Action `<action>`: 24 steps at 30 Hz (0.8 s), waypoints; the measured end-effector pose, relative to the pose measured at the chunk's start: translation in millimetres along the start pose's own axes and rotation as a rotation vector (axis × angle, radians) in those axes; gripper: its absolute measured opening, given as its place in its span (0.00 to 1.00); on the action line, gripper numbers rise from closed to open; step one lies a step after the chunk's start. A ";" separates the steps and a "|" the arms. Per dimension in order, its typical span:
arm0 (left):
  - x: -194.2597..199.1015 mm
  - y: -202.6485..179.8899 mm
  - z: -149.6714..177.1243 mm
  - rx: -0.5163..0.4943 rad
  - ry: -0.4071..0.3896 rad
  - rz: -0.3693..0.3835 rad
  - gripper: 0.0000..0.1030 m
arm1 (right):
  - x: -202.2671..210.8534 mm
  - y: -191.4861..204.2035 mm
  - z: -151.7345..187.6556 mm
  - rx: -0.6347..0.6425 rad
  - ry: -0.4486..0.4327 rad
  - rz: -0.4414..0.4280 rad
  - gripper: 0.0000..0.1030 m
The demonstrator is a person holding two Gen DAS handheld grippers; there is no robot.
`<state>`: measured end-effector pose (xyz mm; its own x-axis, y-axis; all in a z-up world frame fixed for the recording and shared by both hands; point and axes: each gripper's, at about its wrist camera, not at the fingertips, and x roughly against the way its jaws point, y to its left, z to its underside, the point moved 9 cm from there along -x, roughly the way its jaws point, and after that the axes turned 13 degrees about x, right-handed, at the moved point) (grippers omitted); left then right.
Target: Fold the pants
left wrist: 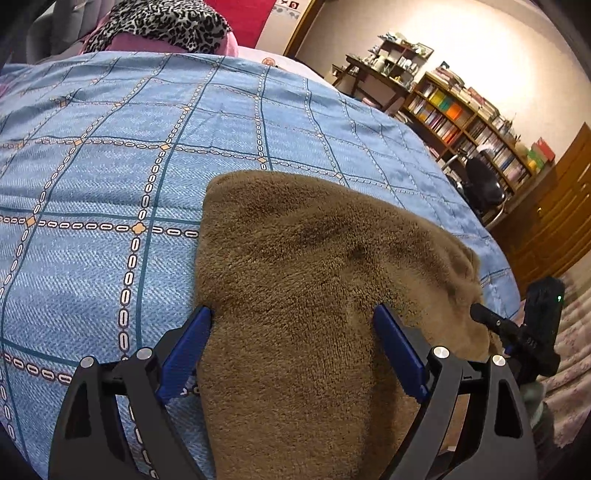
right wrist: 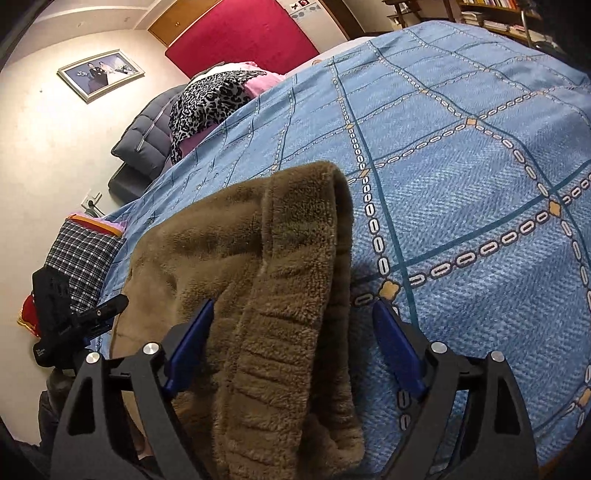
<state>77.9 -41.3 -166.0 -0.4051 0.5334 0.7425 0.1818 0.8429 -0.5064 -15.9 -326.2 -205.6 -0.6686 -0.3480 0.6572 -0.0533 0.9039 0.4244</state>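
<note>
Brown fleece pants (left wrist: 314, 266) lie bunched on a blue checked bedspread (left wrist: 110, 166). My left gripper (left wrist: 295, 314) is open, its blue fingers (left wrist: 188, 343) straddling the near part of the pants, low over the cloth. In the right wrist view the pants (right wrist: 266, 280) show their ribbed elastic waistband (right wrist: 291, 332), which runs between the fingers. My right gripper (right wrist: 293, 314) is open around the waistband, with the bedspread (right wrist: 480, 184) to its right. The other gripper shows at the edge of each view (left wrist: 532, 325) (right wrist: 59, 321).
A leopard-print cloth (left wrist: 166, 22) on pink fabric lies at the bed's far end. Bookshelves (left wrist: 469, 122), an office chair (left wrist: 484, 181) and wooden cabinets (left wrist: 554, 221) stand beyond the bed. A grey padded jacket (right wrist: 147, 136) and a checked pillow (right wrist: 81, 258) lie on the other side.
</note>
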 end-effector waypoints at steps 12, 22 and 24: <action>-4.0 3.1 3.9 -0.033 0.022 -0.005 0.88 | -9.3 1.9 3.2 -0.047 0.030 -0.071 0.90; -4.9 7.9 3.3 0.064 0.126 0.160 0.91 | -23.8 24.9 8.2 0.014 0.101 -0.178 0.90; -4.5 6.8 4.0 0.059 0.137 0.167 0.89 | -26.6 28.2 7.3 0.022 0.113 -0.194 0.89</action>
<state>77.4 -38.2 -174.6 -0.2475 0.6734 0.6966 0.1821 0.7385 -0.6492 -5.0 -289.6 -215.6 -0.5567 -0.5407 0.6306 -0.1901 0.8219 0.5369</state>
